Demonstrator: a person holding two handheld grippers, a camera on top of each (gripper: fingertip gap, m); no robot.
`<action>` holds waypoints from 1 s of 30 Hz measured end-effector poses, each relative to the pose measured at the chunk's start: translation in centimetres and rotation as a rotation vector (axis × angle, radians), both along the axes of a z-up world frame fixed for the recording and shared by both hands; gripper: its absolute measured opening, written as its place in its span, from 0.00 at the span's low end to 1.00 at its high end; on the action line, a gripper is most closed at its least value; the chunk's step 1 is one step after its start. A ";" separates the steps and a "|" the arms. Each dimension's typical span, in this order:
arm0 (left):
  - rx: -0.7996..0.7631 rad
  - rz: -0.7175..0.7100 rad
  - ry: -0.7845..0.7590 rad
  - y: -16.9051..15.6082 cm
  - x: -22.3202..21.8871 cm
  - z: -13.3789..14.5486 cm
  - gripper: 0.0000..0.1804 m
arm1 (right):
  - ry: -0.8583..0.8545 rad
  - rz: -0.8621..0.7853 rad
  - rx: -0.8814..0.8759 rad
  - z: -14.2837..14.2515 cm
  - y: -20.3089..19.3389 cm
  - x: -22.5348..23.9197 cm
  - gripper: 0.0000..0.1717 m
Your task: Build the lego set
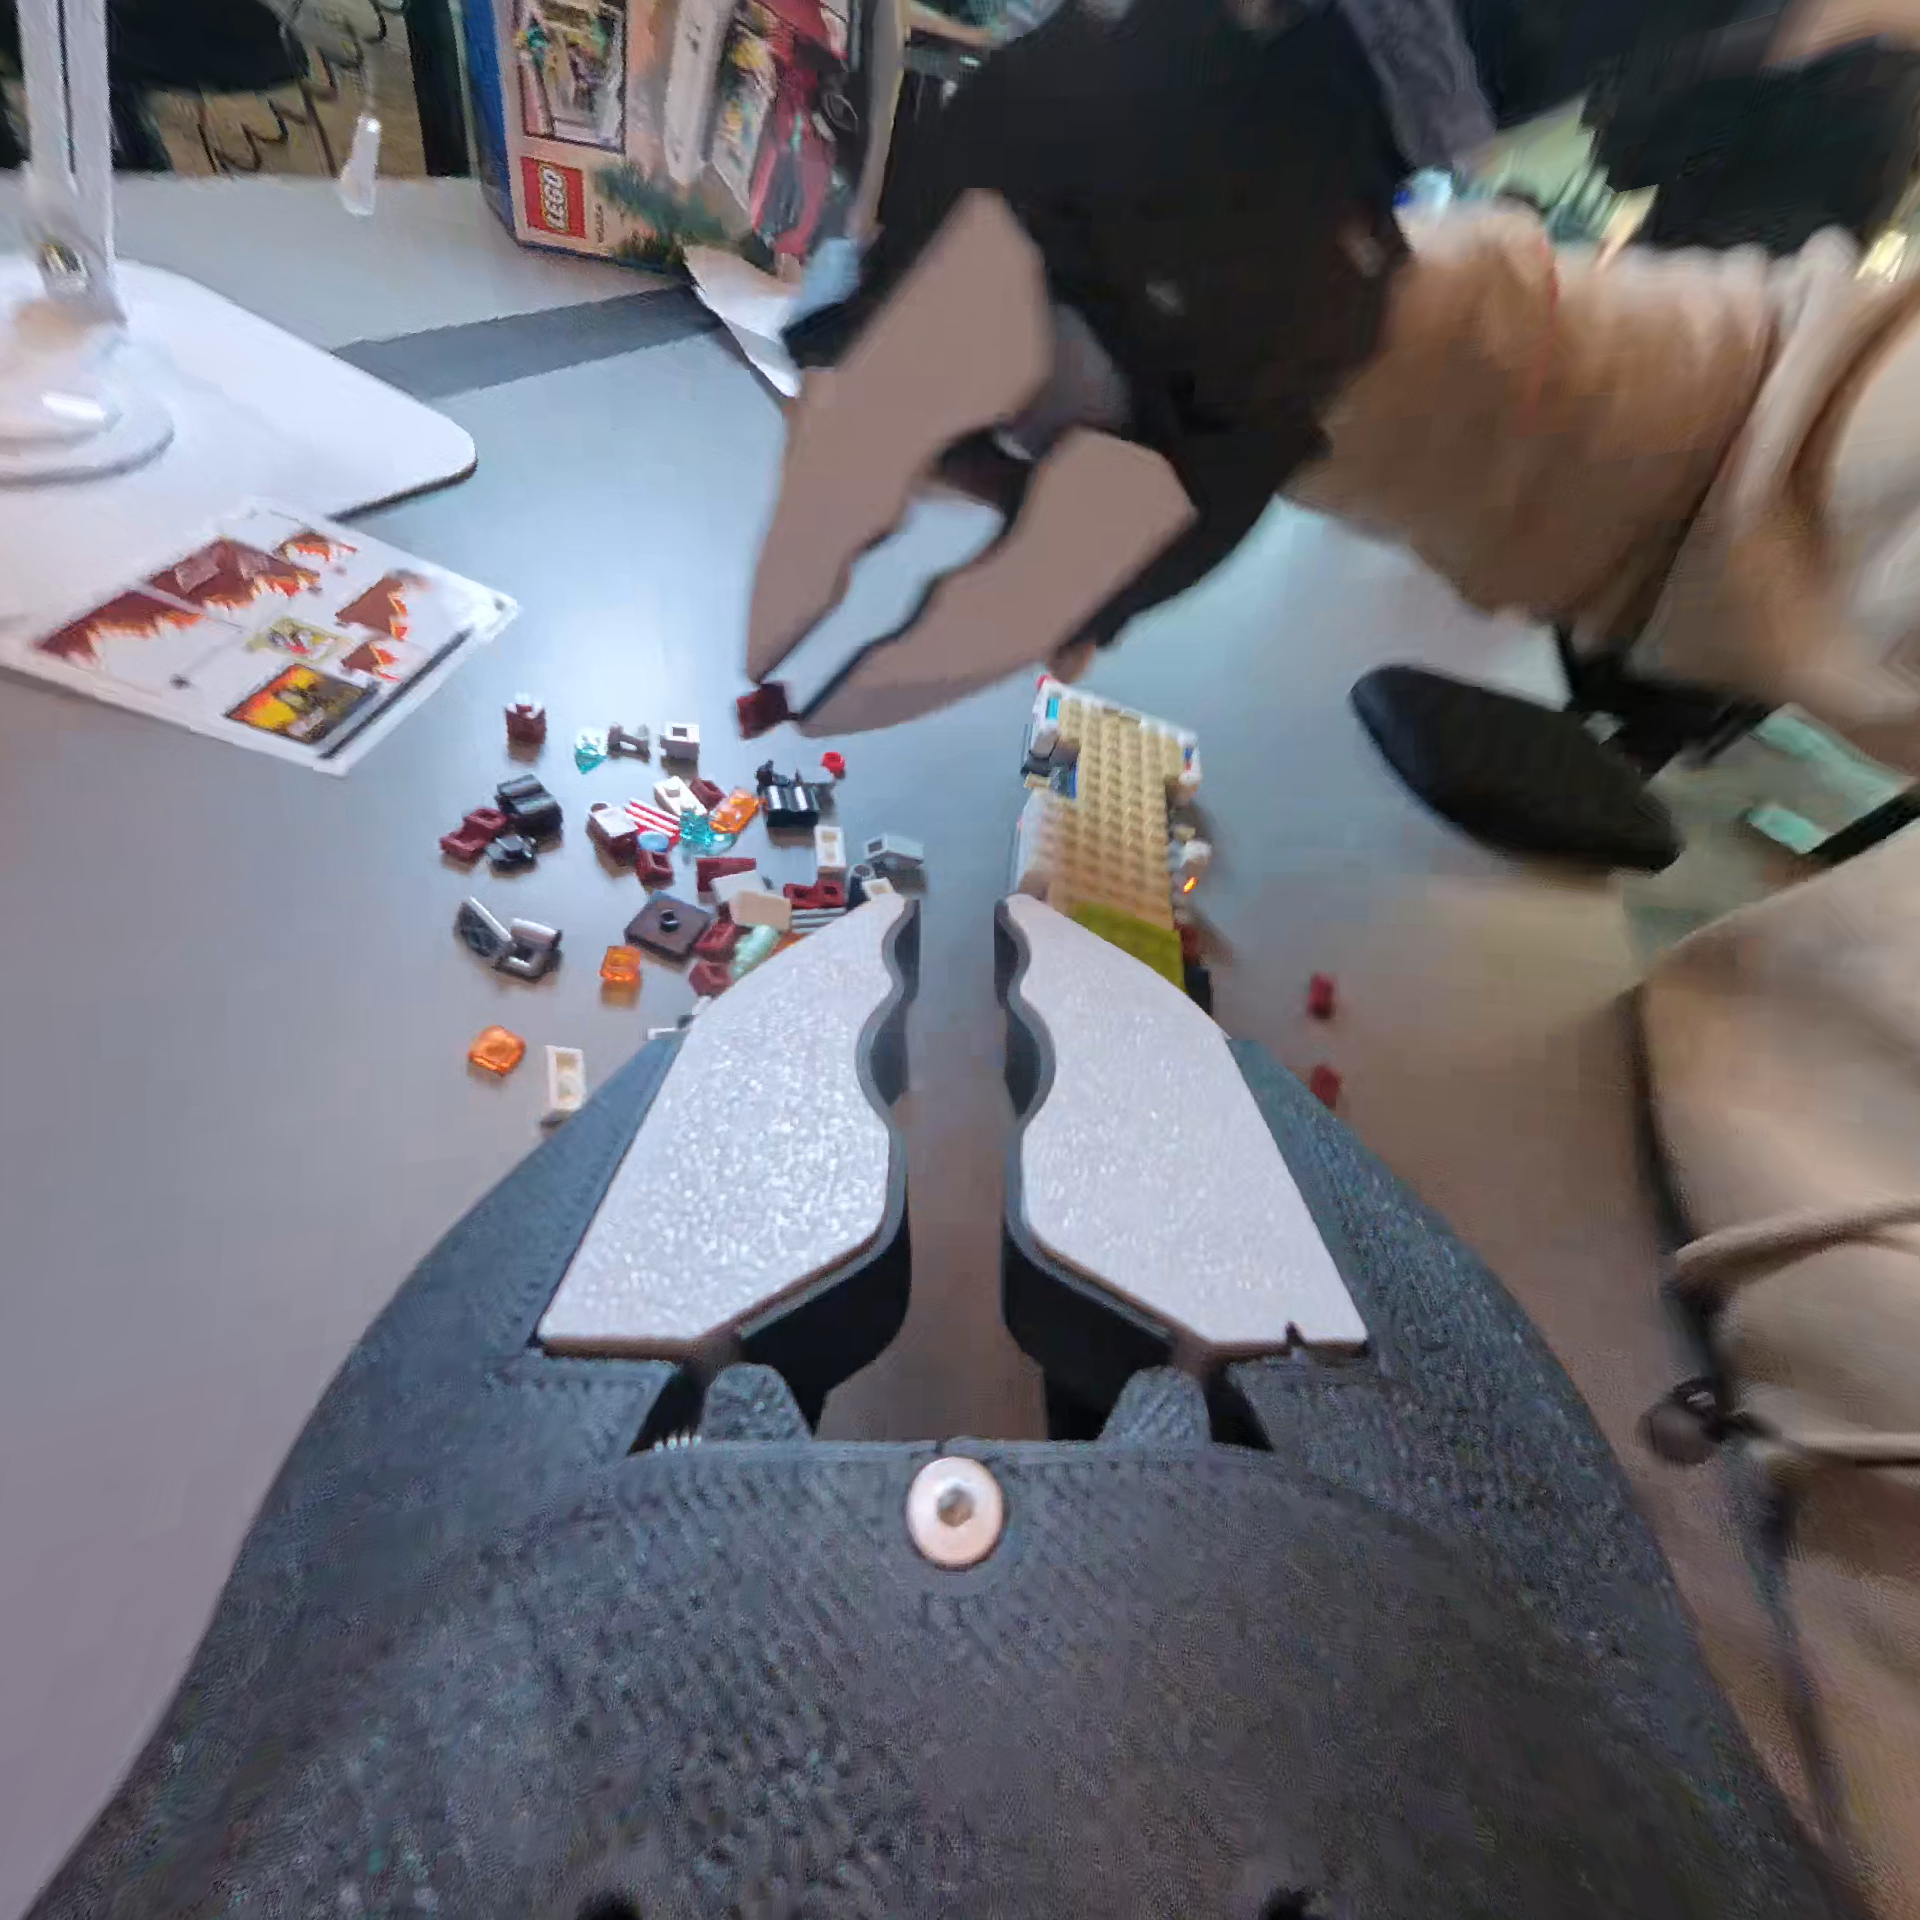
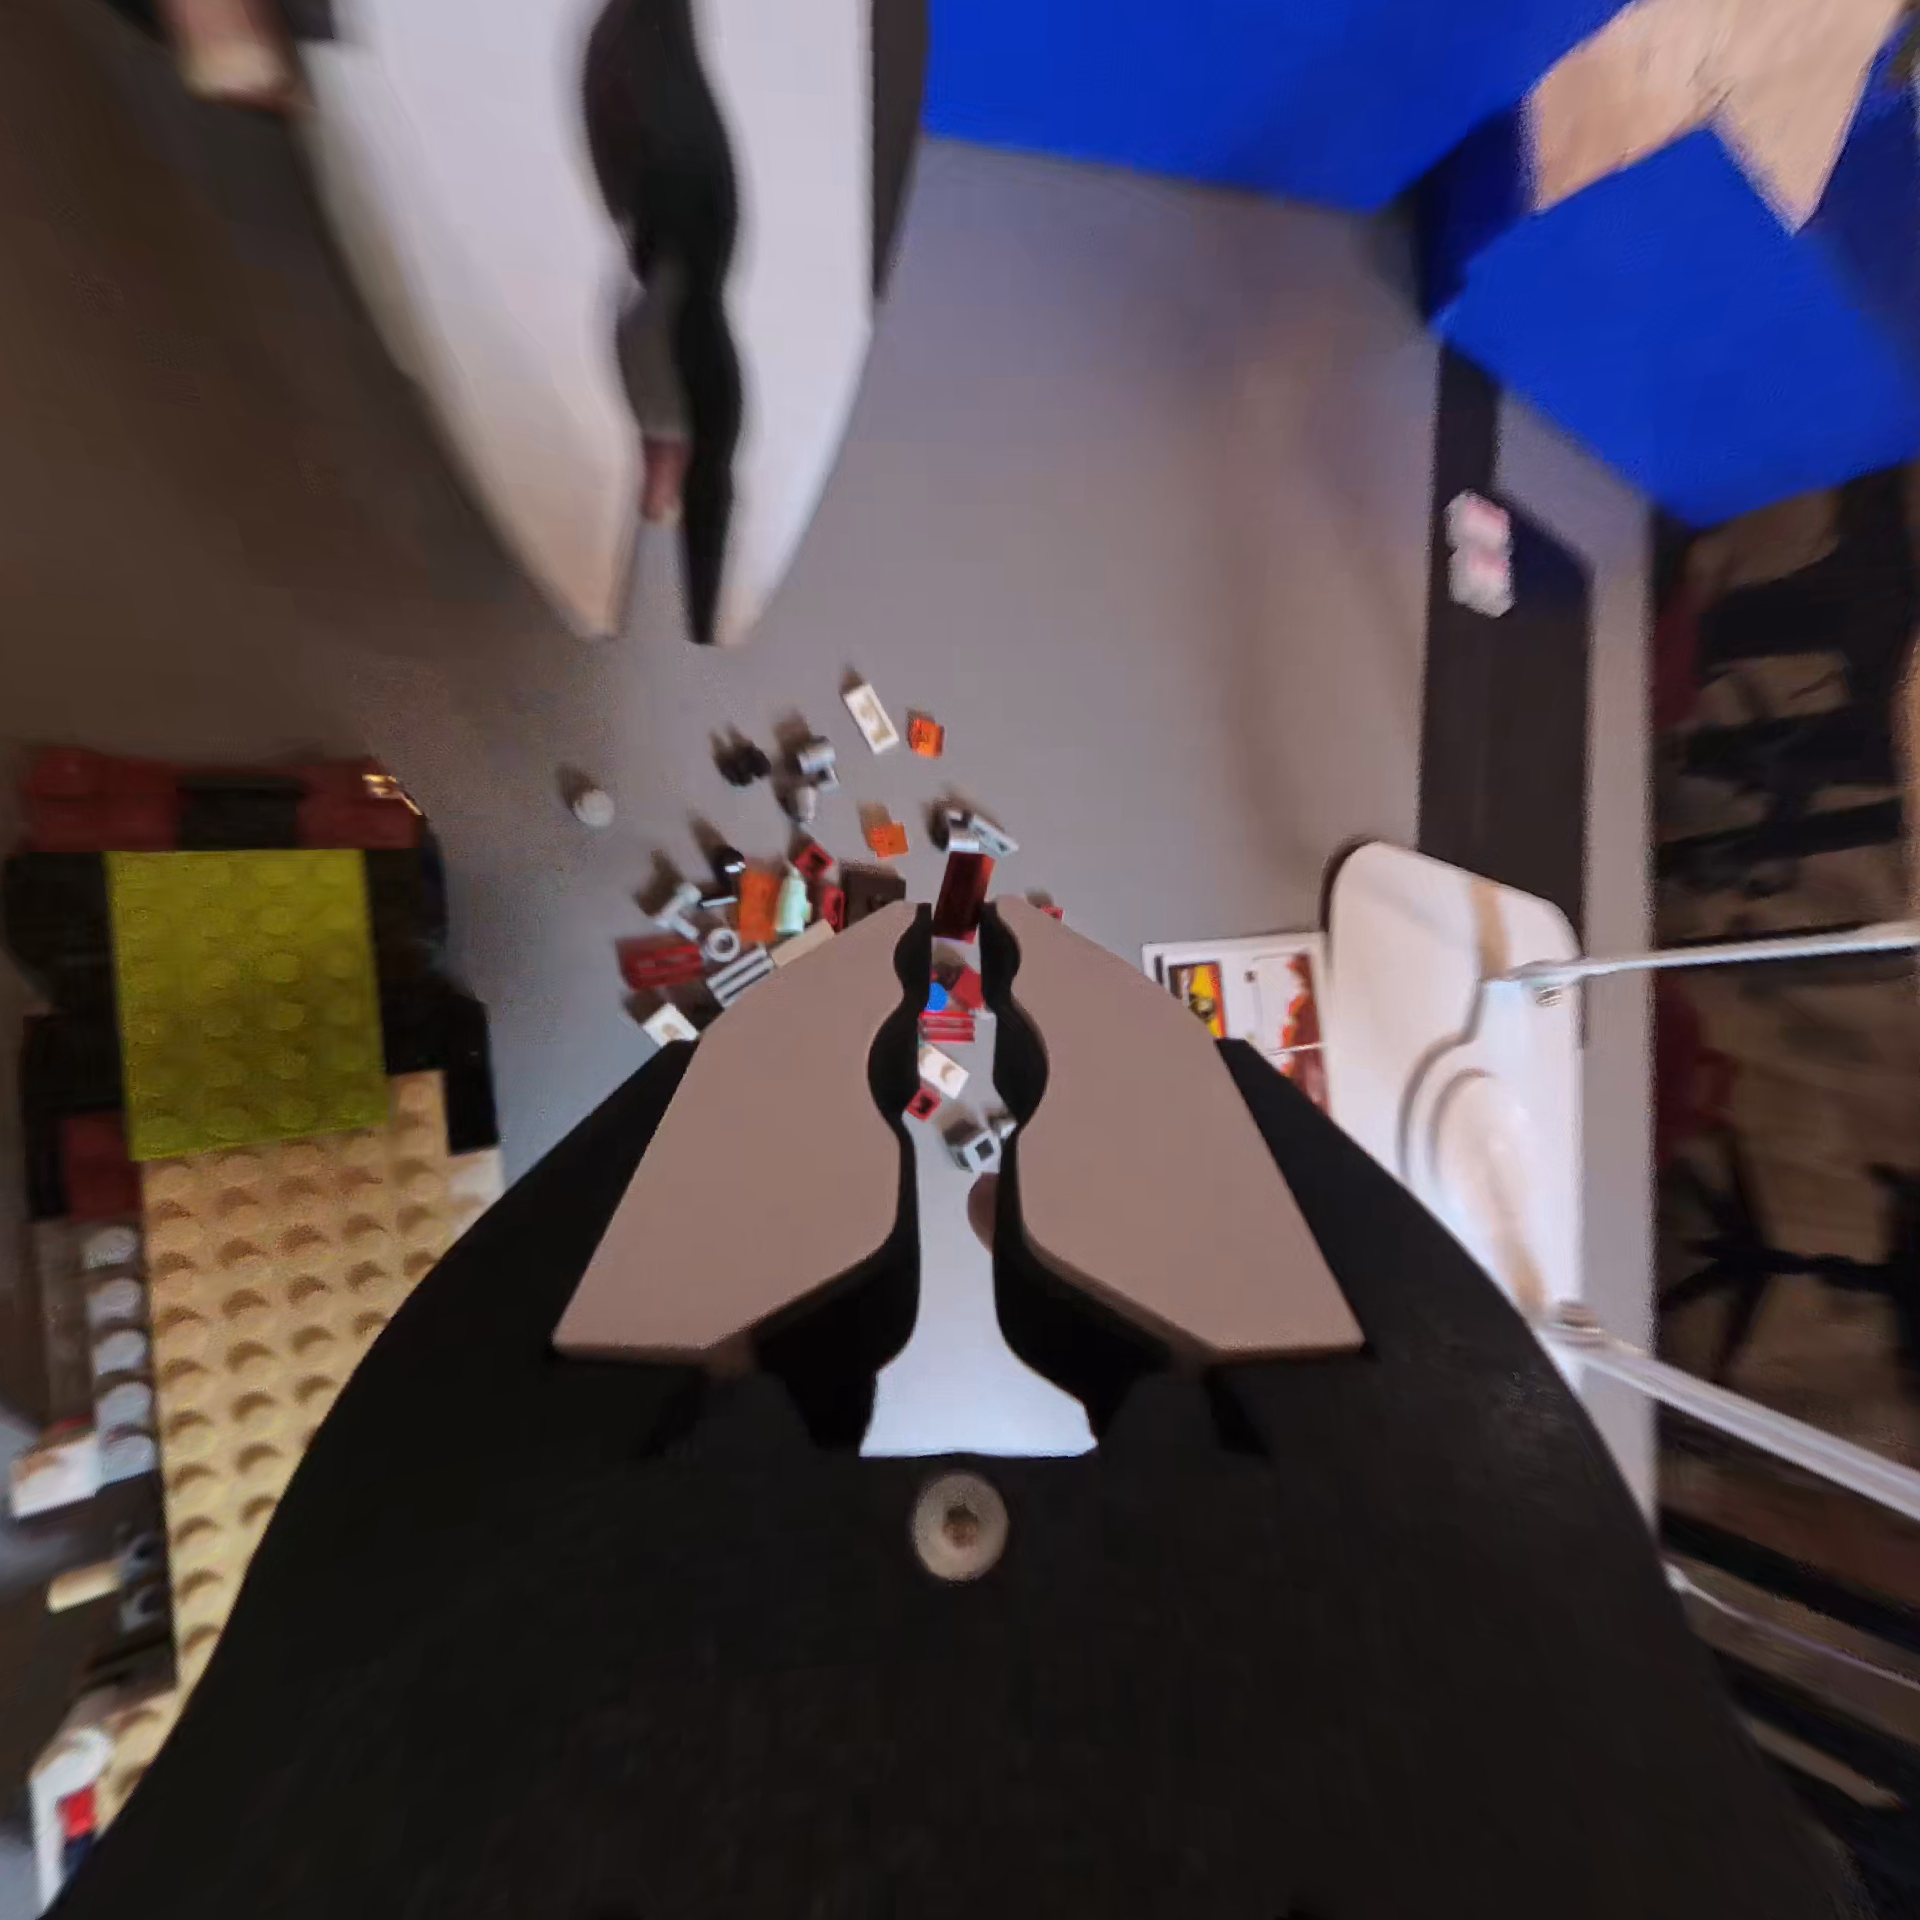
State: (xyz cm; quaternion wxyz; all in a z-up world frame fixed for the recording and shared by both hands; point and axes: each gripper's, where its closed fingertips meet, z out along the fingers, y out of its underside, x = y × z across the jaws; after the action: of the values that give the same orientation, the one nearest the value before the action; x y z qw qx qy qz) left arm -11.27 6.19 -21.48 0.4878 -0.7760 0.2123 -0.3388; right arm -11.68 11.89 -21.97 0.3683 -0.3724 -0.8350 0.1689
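Note:
My right gripper (image 2: 956, 912) is shut on a small dark red brick (image 2: 958, 891) that sticks out past its fingertips, above a pile of loose small pieces (image 2: 790, 883). The left wrist view shows the same gripper (image 1: 779, 707) tilted down with the dark red brick (image 1: 764, 710) at its tip, just above the table. My left gripper (image 1: 956, 909) is open, and only bare table shows between its fingertips. It sits between the loose pieces (image 1: 686, 842) and a tan studded build with a lime green section (image 1: 1117, 821). The build also shows in the right wrist view (image 2: 249, 997).
A colourful toy box (image 1: 644, 125) stands at the back. A printed sheet (image 1: 260, 634) and a white stand base (image 1: 208, 395) lie at the left. A person's beige sleeve (image 1: 1610, 436) and a black chair armrest (image 1: 1507, 769) are at the right.

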 end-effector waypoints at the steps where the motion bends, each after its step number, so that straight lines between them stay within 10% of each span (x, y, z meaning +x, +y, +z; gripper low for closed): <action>1: -0.060 0.006 -0.086 0.1 0.0 0.2 0.09 | 0.057 0.015 0.076 0.8 -1.1 0.3 0.05; 7: -0.251 -0.079 -0.525 -0.9 1.5 3.0 0.13 | 0.221 0.067 0.521 2.4 -5.8 2.2 0.05; 20: -0.260 -0.185 -0.518 -3.3 4.5 4.2 0.04 | 0.285 0.054 0.726 4.9 -9.2 4.0 0.02; 25: -0.087 -0.202 -0.383 -3.9 4.9 5.1 0.04 | 0.326 -0.010 0.504 5.8 -9.8 4.8 0.03; 30: 0.295 -0.186 0.003 -4.7 5.2 5.8 0.04 | 0.286 -0.113 -0.282 6.3 -10.9 6.5 0.10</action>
State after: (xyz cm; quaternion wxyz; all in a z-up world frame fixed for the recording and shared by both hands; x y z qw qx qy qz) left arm -6.02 1.46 -15.71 0.5625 -0.6735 0.3313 -0.3467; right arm -5.21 1.02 -15.67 0.4362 -0.4387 -0.7201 0.3143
